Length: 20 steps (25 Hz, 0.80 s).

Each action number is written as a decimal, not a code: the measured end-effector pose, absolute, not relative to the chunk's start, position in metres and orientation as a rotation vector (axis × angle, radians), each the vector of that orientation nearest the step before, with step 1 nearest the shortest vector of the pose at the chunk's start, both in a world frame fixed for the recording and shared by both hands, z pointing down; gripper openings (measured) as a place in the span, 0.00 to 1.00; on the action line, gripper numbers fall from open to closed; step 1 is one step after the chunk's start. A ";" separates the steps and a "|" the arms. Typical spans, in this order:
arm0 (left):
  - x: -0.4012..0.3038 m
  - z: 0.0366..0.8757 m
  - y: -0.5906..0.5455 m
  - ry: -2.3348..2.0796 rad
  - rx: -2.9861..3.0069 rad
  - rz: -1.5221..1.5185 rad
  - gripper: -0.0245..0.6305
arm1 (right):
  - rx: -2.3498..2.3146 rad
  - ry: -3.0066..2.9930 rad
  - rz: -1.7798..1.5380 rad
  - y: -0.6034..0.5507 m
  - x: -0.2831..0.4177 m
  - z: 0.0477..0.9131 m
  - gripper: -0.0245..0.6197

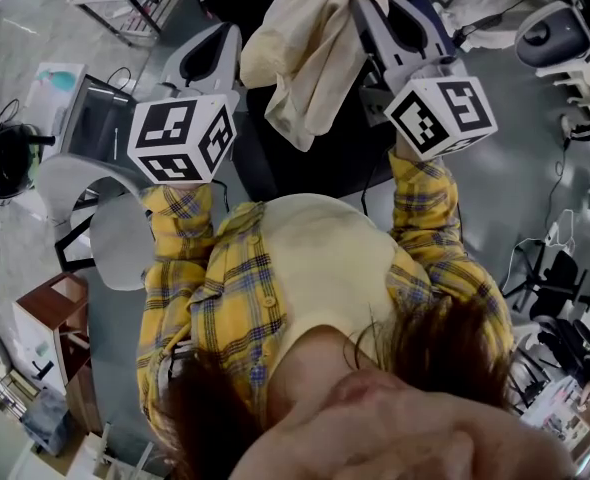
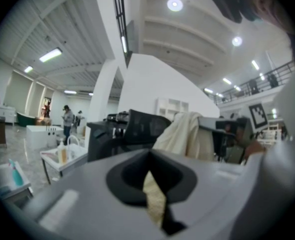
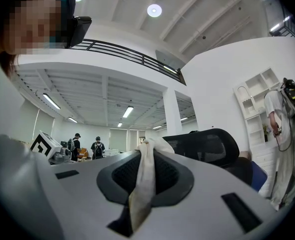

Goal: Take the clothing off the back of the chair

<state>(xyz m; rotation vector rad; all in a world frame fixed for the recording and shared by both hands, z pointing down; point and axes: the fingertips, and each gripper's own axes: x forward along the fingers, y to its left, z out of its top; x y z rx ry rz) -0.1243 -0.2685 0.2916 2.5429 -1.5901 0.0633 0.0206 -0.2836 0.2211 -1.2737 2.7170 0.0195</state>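
A cream garment (image 1: 320,38) hangs bunched in the air above the black chair (image 1: 315,158). My right gripper (image 1: 375,13) is shut on its upper edge; in the right gripper view a strip of the cloth (image 3: 143,176) runs up between the closed jaws of the gripper (image 3: 142,189). The chair's mesh headrest (image 3: 207,146) stands just beyond. My left gripper (image 1: 225,38) is level with it at the garment's left edge. In the left gripper view a cream sliver (image 2: 155,201) sits pinched in the closed jaws of the gripper (image 2: 155,184). Farther off, the garment (image 2: 185,134) hangs beside the chair (image 2: 137,129).
A pale grey chair (image 1: 105,208) stands at my left, with a small wooden cabinet (image 1: 60,338) near it. A white table (image 2: 52,161) carrying bottles is at the left. People stand far off (image 3: 97,148); one person in white (image 3: 280,129) is at the right by shelves.
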 end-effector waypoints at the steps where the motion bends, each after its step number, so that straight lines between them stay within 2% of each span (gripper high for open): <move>1: -0.125 0.290 -0.269 -1.593 2.545 0.061 0.04 | -1.276 2.718 0.012 -0.284 0.020 0.223 0.11; 20: -0.132 0.287 -0.268 -1.601 2.548 0.057 0.04 | -1.292 2.702 -0.056 -0.284 0.019 0.236 0.10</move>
